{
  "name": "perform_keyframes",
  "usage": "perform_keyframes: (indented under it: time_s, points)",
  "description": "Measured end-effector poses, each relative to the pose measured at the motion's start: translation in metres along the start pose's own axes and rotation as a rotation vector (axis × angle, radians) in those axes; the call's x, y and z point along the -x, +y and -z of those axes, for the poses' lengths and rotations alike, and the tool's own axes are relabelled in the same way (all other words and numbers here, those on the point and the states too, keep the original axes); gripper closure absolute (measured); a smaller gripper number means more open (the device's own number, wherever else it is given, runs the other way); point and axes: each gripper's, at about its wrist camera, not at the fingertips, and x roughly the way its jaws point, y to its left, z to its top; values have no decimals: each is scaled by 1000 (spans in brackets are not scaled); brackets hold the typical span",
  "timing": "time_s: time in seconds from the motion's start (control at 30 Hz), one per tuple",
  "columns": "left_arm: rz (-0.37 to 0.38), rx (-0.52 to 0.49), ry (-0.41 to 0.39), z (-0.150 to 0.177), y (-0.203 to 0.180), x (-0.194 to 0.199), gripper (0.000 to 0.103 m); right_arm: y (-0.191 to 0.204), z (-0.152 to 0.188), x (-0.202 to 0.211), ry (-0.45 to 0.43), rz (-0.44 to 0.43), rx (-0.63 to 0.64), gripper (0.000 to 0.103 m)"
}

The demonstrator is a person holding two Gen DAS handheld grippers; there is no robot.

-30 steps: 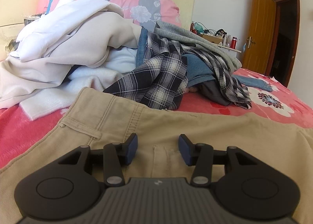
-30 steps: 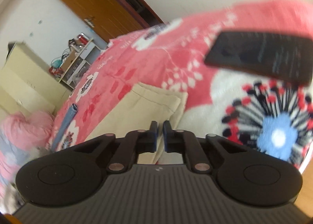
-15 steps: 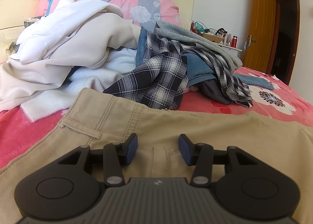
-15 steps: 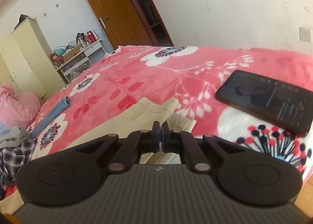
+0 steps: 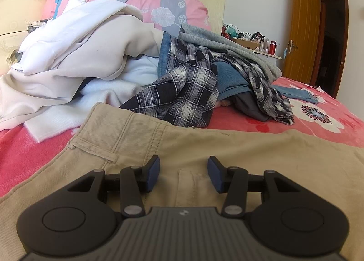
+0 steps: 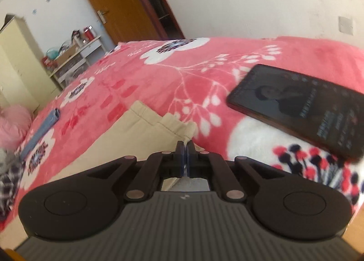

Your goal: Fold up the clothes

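Lying flat on the red floral fleece bed [image 5: 329,133]: beige cotton trousers [image 5: 204,147]; hovering partly spread over their waistband, left tongs [image 5: 183,173]; pressing fully together at their hem, gripping nothing discernible, right tongs [image 6: 184,155].

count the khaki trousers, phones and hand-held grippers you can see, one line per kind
khaki trousers: 1
phone: 1
hand-held grippers: 2 (left hand-held gripper, right hand-held gripper)
total: 4
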Motion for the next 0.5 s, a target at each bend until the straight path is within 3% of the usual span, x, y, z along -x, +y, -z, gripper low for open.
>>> perform_keyframes:
  time_s: [0.07,0.17,0.27,0.4,0.5]
  points:
    - [0,0,-1,0,0,0,55,4,0,12,-29,63,21,93]
    - [-1,0,-3,0,0,0,55,21,2,41,-96,90,80,91]
    - [1,2,-5,0,0,0,55,67,20,67,-52,-113,198,91]
    - [3,4,-6,0,0,1,55,159,78,78,140,-472,415,91]
    - [6,5,-7,0,1,1,55,213,125,66,258,-613,525,91]
